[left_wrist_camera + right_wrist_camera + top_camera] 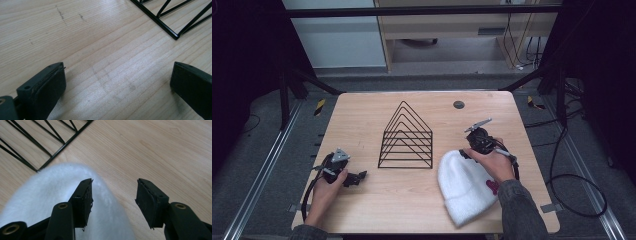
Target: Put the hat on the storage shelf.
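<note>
one white beanie (465,187), one wire rack (406,137)

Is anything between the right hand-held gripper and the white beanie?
Nothing visible. The right hand-held gripper hangs at the edge of the white beanie, jaws apart with the fabric's rim and bare table between them. The wire rack stands clear beyond it.

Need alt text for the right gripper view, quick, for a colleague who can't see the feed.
The right gripper has its black jaws apart over the rounded top of a white fuzzy beanie, not pressing on it. A black wire rack sits at upper left on the light wooden table.
</note>
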